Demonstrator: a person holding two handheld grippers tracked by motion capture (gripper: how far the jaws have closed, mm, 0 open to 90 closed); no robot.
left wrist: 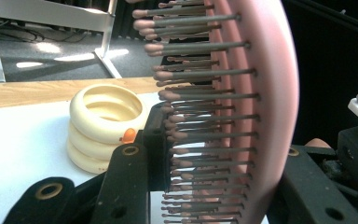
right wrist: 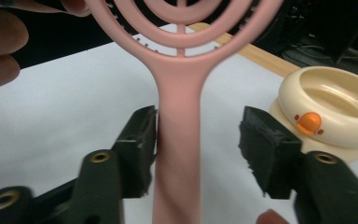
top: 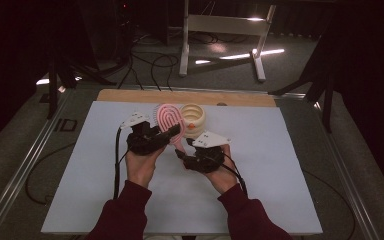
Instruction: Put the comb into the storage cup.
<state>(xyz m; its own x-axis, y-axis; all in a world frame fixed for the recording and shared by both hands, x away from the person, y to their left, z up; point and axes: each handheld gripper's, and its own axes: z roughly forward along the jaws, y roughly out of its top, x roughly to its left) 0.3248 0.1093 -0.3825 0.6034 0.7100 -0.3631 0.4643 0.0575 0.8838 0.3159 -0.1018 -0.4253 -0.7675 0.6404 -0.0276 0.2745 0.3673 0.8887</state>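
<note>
Hairbrush (top: 170, 121): pale pink all over, head cut in concentric arches; bristles (left wrist: 200, 98) grey-brown with pinkish tips. Ringed container (top: 193, 116): cream, ribbed in stacked rings, one orange button (right wrist: 309, 122). Both claws, left claw (top: 166, 132) and right claw (top: 181, 154): black, brass-coloured rivets. Surface (top: 280, 165): white sheet, light wood strip at far edge. Sleeves (top: 125, 212): dark maroon.

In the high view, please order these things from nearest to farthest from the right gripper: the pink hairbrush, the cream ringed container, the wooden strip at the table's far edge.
1. The pink hairbrush: its handle lies between the jaws of the right gripper.
2. The cream ringed container: just beyond, on the white table top.
3. The wooden strip: farthest, along the far edge.
</note>
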